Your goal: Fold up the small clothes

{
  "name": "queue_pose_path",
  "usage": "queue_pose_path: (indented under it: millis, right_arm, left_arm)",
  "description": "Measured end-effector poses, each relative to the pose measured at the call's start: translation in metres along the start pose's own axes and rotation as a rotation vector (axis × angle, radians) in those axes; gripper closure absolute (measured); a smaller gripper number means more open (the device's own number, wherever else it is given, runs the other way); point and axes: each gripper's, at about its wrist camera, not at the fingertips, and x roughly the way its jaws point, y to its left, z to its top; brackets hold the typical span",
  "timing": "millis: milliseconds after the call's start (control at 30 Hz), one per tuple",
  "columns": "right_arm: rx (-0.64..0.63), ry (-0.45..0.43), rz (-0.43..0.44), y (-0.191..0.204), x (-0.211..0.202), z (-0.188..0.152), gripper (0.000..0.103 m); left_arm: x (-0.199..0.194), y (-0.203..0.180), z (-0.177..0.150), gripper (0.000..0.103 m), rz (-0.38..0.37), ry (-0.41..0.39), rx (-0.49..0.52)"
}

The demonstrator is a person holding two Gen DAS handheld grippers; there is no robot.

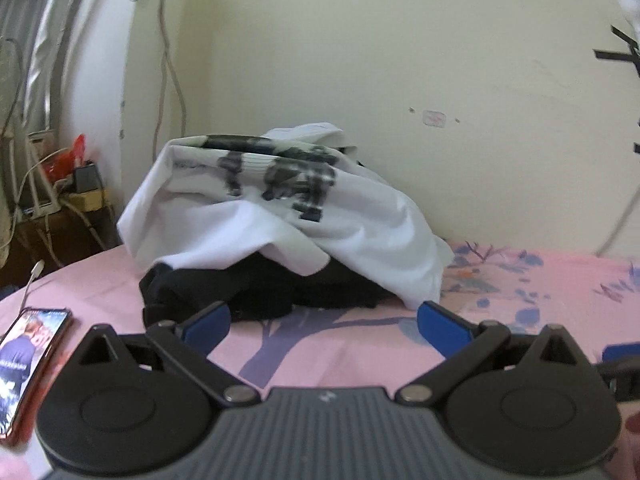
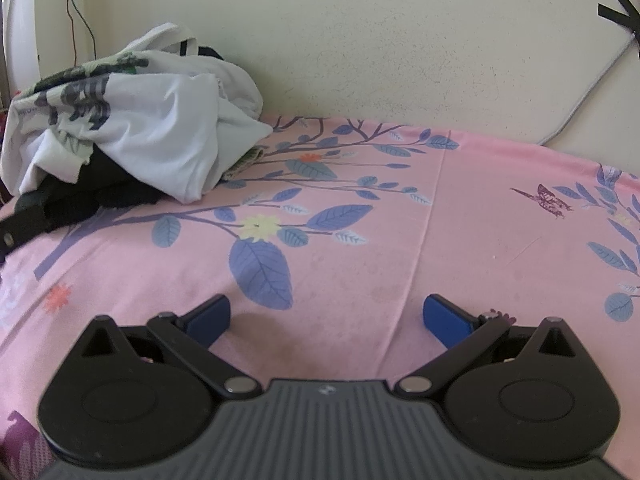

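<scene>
Left hand-held gripper (image 1: 323, 322) is hovering wide open, gripping nothing; right hand-held gripper (image 2: 327, 317) likewise. Clothes pile is sitting mid-frame on the pink bed sheet (image 2: 460, 220): crumpled white printed shirt (image 1: 280, 208) draping over dark garment (image 1: 260, 292). Phone (image 1: 28, 364) lower left.

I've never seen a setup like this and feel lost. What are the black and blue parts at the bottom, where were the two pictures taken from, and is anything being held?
Each picture comes from a camera on a hand-held gripper, looking along its two blue-tipped fingers. The left gripper faces a clothes pile: a white printed shirt over a black garment, on a pink floral bedsheet. A phone lies nearby. The right gripper hangs over bare sheet. Both are open, holding nothing.
</scene>
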Motion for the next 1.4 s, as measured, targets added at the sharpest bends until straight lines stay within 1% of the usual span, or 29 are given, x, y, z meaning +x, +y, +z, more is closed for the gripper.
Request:
queue_pose_path:
  millis: [67,300,533,733,1400]
  right_arm:
    - [0.02,-0.007,0.016,-0.004,-0.002,0.0,0.006]
    - [0.154,-0.055,0.127,-0.028,-0.011,-0.003,0.006]
    - [0.246,-0.083,0.2,-0.044,-0.012,-0.005,0.006]
    - [0.356,-0.119,0.274,-0.06,-0.013,-0.01,0.006]
    - [0.374,-0.126,0.289,-0.062,-0.014,-0.012,0.006]
  left_arm:
    - [0.001,0.0,-0.001,0.0,-0.006,0.005,0.003]
    - [0.004,0.003,-0.001,0.0,-0.012,0.035,-0.008]
    - [0.007,0.0,-0.001,0.0,-0.031,0.065,0.022]
    - [0.009,0.001,-0.001,0.0,-0.045,0.085,0.028]
    - [0.012,0.004,0.0,0.0,-0.054,0.105,0.017]
